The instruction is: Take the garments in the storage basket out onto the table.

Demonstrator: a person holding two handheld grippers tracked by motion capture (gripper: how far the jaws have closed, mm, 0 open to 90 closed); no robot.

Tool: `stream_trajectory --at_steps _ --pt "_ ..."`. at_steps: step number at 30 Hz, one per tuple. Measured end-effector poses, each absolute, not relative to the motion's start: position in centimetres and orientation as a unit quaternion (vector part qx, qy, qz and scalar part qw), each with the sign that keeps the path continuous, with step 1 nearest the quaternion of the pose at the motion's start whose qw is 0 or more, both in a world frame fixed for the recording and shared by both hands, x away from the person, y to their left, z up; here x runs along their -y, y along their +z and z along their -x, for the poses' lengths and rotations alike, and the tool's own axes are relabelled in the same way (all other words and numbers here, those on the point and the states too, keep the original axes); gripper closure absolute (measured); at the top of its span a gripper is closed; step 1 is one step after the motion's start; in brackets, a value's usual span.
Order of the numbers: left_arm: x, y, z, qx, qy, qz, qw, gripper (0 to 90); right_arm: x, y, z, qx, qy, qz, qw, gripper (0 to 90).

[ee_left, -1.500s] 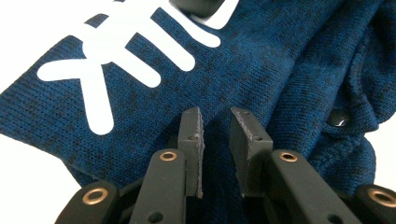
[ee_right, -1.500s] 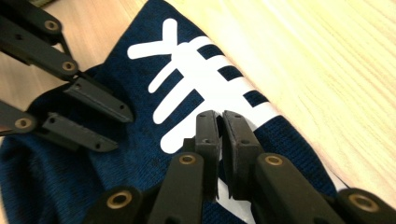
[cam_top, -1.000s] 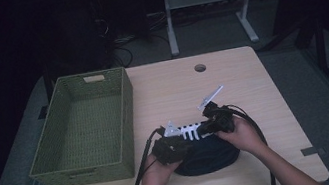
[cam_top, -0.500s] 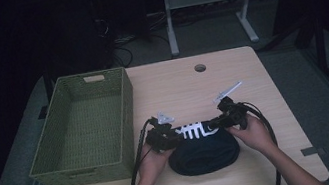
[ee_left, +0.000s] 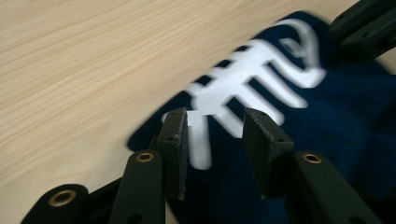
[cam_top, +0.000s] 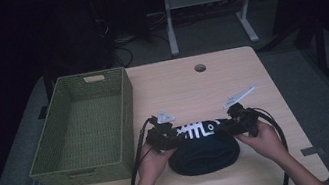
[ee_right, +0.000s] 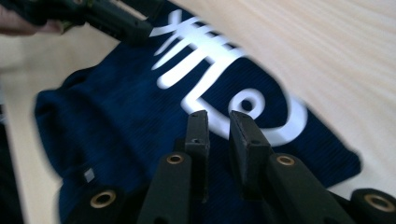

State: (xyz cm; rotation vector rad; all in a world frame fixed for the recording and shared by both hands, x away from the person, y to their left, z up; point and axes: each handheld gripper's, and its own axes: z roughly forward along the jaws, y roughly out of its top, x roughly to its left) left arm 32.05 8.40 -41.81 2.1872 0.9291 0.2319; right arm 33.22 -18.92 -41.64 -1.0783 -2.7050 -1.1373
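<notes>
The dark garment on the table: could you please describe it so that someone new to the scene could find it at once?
On the light wooden table, look along the near edge, to the right of the green woven basket. There lies a folded navy blue cloth, between the person's two hands. A white fish-skeleton print on its far part sets it apart from everything nearby.

The worktop (cam_top: 187,86) is pale wood-grain laminate with a smooth, matt face. The dark navy garment (ee_right: 116,126) is finely ribbed knit cloth bearing a flat white fish-skeleton print (ee_left: 252,79). The green basket (cam_top: 84,123) is woven, rough-textured wicker; the left tongs (ee_left: 212,144) look matt black plastic.
</notes>
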Motion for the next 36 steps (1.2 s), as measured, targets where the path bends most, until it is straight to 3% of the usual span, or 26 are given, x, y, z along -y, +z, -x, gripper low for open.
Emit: stream_trajectory --at_steps 10,23,28,36 --pt "-7.2 -41.8 -29.1 -0.317 0.053 -0.875 0.362 60.3 19.3 -42.2 -29.2 0.873 -0.366 0.322 0.027 80.5" --pt "-6.7 -44.1 -28.7 -0.307 0.076 -0.888 0.334 60.8 18.7 -45.2 -28.5 0.88 -0.345 0.325 0.031 82.5" --pt "-6.8 -43.4 -28.5 -0.309 0.087 -0.885 0.338 59.5 18.8 -44.6 -28.6 0.876 -0.351 0.33 0.036 77.8" --pt "-8.3 -42.3 -29.2 -0.338 0.113 -0.871 0.339 57.6 19.3 -43.1 -29.2 0.868 -0.356 0.347 0.003 70.6"
